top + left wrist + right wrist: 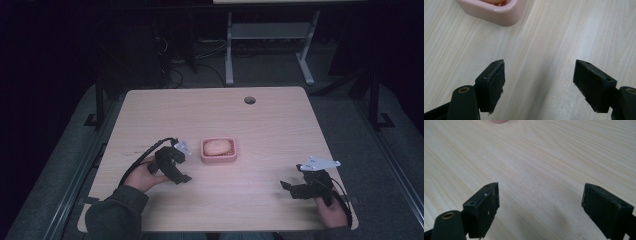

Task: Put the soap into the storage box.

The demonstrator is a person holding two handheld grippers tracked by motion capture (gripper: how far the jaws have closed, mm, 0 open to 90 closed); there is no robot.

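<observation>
A: Where do we see the pink dish (218, 151)?
B: Mid-table, at two o'clock just beside our left gripper (181, 170).
A: And the jaws?
B: Both the left and our right gripper (290, 189) gape wide, gripping nothing, over the bare wooden table (260, 125).

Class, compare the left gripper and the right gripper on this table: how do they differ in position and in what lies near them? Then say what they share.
The left gripper sits close beside the pink dish; the right gripper sits far from it, near the table's right edge. In the left gripper view the dish's corner looms large; in the right gripper view just a sliver shows. Both are hand-held, with jaws open and holding nothing.
</observation>
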